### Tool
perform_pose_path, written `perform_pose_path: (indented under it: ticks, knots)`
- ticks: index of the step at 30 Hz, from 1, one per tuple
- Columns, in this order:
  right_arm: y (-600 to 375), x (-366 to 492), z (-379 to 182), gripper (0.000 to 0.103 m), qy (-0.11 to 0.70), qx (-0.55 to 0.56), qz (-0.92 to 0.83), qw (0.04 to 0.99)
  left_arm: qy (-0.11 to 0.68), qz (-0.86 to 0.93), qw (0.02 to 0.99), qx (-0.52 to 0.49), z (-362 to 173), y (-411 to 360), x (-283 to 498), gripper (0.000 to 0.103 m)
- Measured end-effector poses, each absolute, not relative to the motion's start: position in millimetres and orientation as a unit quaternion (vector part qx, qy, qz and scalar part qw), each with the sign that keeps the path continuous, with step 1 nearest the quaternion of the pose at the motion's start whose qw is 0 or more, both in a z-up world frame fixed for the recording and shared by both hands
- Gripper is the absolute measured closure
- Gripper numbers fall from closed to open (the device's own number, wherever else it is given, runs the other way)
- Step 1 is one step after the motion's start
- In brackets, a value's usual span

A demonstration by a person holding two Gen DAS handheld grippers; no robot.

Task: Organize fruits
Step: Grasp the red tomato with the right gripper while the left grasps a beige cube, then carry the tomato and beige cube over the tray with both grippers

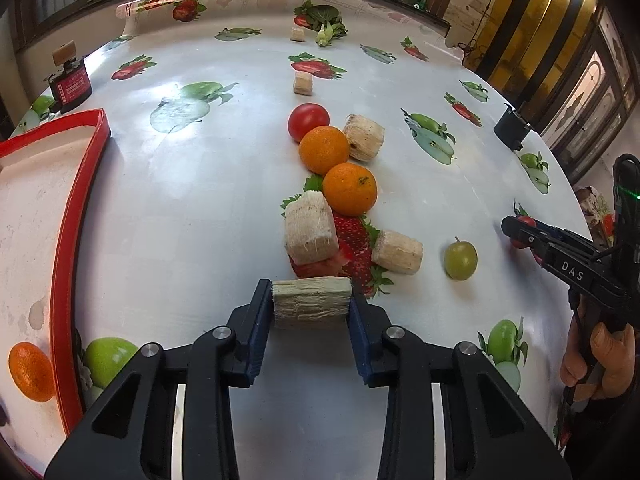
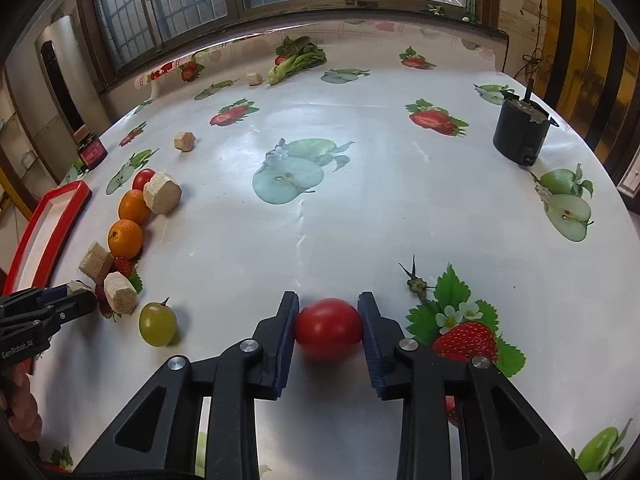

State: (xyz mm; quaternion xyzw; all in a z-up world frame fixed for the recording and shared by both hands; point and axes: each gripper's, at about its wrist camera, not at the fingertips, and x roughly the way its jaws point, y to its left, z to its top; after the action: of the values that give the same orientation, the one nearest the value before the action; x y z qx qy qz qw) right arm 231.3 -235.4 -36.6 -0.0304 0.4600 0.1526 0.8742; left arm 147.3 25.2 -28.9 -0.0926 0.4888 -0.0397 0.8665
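The left hand-held gripper (image 1: pixel 311 306) pinches a pale fibrous block (image 1: pixel 312 300); the right hand-held gripper (image 2: pixel 328 330) clamps a red tomato (image 2: pixel 329 329). Squeezed too hard, the smooth round tomato could squirt free and roll across the surface (image 2: pixel 380 200). The block could bump its near neighbours (image 1: pixel 310 228) on lifting.

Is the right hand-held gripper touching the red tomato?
Touching. The right wrist view shows the right hand-held gripper with both blue pads pressed against the red tomato, no gap either side.
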Motion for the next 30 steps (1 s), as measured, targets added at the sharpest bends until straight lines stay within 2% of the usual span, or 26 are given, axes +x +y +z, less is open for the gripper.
perform_pose_path:
  ticks: [13,30]
  knots:
    - [-205,194,7,0.072,0.434,-0.024,0.213,0.875,0.456,-0.013,0.885,-0.096,2,50,112,0.070]
    - [-117,150,18,0.072,0.426,-0.046,0.321,0.844,0.423,0.066,0.898,-0.097,21,106,69,0.070]
